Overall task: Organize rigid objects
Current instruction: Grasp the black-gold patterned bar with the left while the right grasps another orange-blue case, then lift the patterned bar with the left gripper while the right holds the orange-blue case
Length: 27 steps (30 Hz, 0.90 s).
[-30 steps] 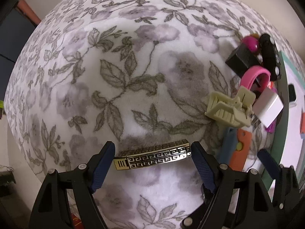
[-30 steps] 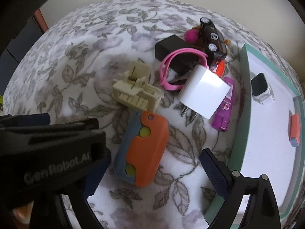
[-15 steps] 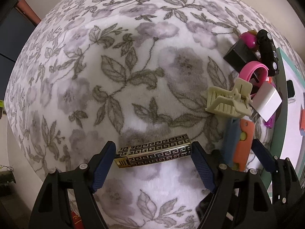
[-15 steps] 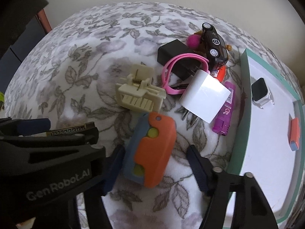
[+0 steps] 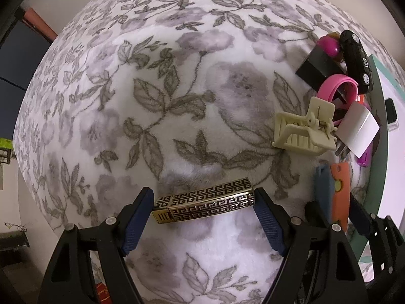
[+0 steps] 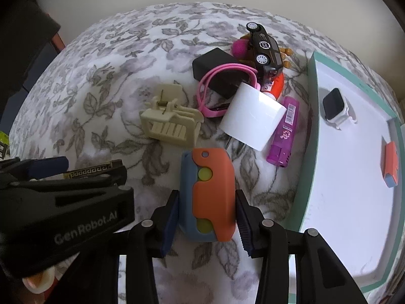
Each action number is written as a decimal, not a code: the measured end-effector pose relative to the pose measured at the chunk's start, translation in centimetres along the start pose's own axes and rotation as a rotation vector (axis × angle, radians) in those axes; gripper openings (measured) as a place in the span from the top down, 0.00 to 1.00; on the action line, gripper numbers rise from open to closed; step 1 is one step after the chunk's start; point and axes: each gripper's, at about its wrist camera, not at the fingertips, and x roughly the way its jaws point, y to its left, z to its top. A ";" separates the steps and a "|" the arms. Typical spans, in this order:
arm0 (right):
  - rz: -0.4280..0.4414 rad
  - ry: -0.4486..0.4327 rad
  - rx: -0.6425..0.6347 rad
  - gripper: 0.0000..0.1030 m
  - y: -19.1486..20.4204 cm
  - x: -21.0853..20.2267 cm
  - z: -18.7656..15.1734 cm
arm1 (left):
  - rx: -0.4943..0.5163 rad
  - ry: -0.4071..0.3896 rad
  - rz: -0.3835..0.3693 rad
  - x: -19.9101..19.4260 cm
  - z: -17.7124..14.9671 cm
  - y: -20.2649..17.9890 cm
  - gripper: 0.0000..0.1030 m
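A gold and black patterned lighter (image 5: 205, 200) lies crosswise on the floral cloth, between the blue pads of my left gripper (image 5: 203, 209), whose jaws touch both its ends. It also shows in the right wrist view (image 6: 93, 171). My right gripper (image 6: 206, 215) is closed around an orange and blue toy (image 6: 206, 192), its pads against both sides. The toy shows edge-on in the left wrist view (image 5: 334, 190).
A cream hair claw (image 6: 169, 121), white charger (image 6: 250, 119), purple lighter (image 6: 283, 134), pink band (image 6: 220, 86), black box (image 6: 215, 68) and black toy car (image 6: 265, 48) lie in a pile. A teal-rimmed white tray (image 6: 306, 131) at the right holds a smartwatch (image 6: 336, 106) and an orange block (image 6: 391, 164).
My right gripper moved forward over the orange and blue toy and closed from wide open onto its sides. My left gripper stayed around the patterned lighter.
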 end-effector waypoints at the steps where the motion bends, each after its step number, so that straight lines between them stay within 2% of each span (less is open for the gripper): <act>1: 0.005 0.004 0.006 0.57 -0.2 -0.2 -0.1 | -0.008 0.001 -0.006 -0.1 0.0 0.0 0.21; 3: 0.020 0.011 0.022 0.57 -0.5 -0.3 -0.2 | -0.024 0.000 -0.030 -0.2 0.0 0.1 0.21; 4: 0.029 0.014 0.032 0.57 -0.8 -0.5 -0.3 | -0.028 0.000 -0.041 -0.4 0.0 0.2 0.43; 5: 0.033 0.016 0.038 0.57 -1.1 -0.8 -0.4 | -0.035 -0.016 -0.070 -0.8 0.0 0.1 0.60; 6: 0.037 0.017 0.041 0.57 -1.4 -1.1 -0.6 | -0.043 -0.019 -0.063 -0.9 0.0 0.3 0.72; 8: 0.044 0.019 0.044 0.57 -1.7 -1.5 -0.7 | -0.054 -0.012 -0.063 -0.9 -0.1 0.5 0.72; 12: 0.037 0.029 0.040 0.57 -1.8 -2.0 -1.0 | -0.056 0.005 -0.068 -0.6 -0.2 0.4 0.71; 17: 0.024 0.041 0.029 0.57 -1.3 -1.7 -0.8 | -0.057 0.011 -0.110 -0.9 0.0 0.7 0.70; 18: 0.024 0.042 0.028 0.57 -1.1 -1.5 -0.7 | -0.054 0.011 -0.117 -1.0 -0.1 1.1 0.64; 19: 0.023 0.047 0.027 0.57 -0.9 -1.3 -0.7 | -0.053 0.011 -0.126 -1.1 -0.3 2.1 0.46; 21: 0.019 0.055 0.025 0.57 -0.8 -1.2 -0.7 | -0.063 -0.001 -0.153 -1.9 -0.3 3.0 0.25; 24: 0.010 0.074 0.021 0.57 -0.6 -0.7 -0.8 | -0.077 -0.021 -0.160 -2.9 -0.3 4.1 0.24; 27: 0.011 0.080 0.024 0.57 -0.5 -0.4 -1.0 | -0.084 -0.024 -0.126 -2.7 -0.4 5.2 0.19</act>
